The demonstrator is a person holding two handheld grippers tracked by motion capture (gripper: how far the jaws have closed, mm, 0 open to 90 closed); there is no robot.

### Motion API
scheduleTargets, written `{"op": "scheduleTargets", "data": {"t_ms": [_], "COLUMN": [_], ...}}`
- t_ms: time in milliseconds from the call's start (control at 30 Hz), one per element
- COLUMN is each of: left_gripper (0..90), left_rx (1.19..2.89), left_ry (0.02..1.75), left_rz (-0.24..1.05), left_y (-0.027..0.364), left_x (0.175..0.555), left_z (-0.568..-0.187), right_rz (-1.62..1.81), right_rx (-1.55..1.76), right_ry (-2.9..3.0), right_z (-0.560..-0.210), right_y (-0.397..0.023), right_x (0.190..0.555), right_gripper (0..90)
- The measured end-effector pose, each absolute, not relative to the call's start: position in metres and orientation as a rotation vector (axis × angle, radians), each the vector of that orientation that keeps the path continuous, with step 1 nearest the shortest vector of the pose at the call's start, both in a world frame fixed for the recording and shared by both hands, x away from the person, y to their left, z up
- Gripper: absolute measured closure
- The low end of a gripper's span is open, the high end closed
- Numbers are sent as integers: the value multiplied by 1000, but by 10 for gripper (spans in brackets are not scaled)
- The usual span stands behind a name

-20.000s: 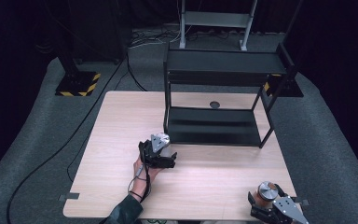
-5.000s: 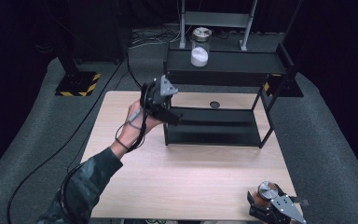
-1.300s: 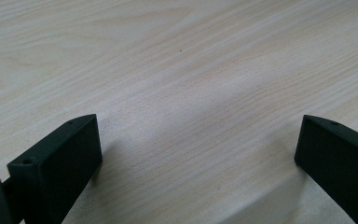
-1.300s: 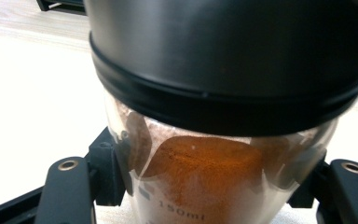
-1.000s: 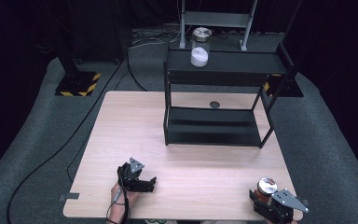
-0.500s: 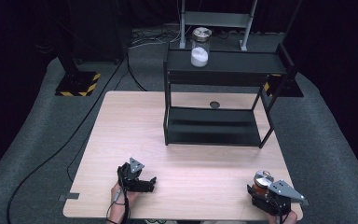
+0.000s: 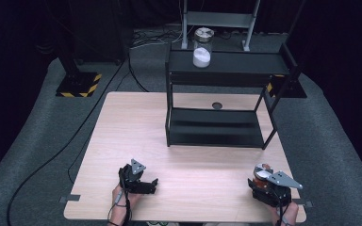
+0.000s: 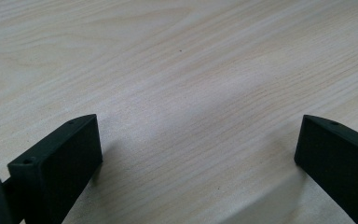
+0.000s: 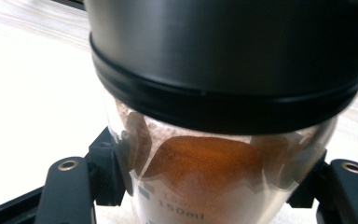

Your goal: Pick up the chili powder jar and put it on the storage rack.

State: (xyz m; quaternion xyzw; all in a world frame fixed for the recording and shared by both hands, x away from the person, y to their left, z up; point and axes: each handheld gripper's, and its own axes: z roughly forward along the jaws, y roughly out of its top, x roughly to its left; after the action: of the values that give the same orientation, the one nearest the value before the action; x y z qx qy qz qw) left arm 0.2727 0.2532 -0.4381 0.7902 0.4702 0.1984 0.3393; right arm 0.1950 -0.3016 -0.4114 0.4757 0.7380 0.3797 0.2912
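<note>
A pale wood-grain counter (image 7: 188,136) stands on grey carpet in a dark room, with one black two-tier shelf (image 7: 221,101) at its far side. There are two jars. One glass jar of white powder (image 7: 201,47) sits on the shelf top. The left gripper (image 8: 198,154) has its jaws spread wide over bare wood. The right gripper (image 9: 205,186) pinches a brown-powder jar (image 9: 205,163) between its jaws: clear glass, dark metal lid, marked 150ml.
</note>
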Motion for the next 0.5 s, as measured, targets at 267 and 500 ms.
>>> {"op": "scheduleTargets", "data": {"t_ms": [267,500], "left_gripper": [0,0], "left_rx": [2058,2058], "left_ry": [1224,1224], "left_rz": [517,517], "left_y": [253,253], "left_x": [273,273], "left_z": [-438,-438], "right_rz": [1006,996], "right_rx": [1256,1241], "right_ry": [1976,1990], "right_z": [-405,-397], "right_y": [-298,-294], "right_x": [208,220], "right_gripper": [311,311]}}
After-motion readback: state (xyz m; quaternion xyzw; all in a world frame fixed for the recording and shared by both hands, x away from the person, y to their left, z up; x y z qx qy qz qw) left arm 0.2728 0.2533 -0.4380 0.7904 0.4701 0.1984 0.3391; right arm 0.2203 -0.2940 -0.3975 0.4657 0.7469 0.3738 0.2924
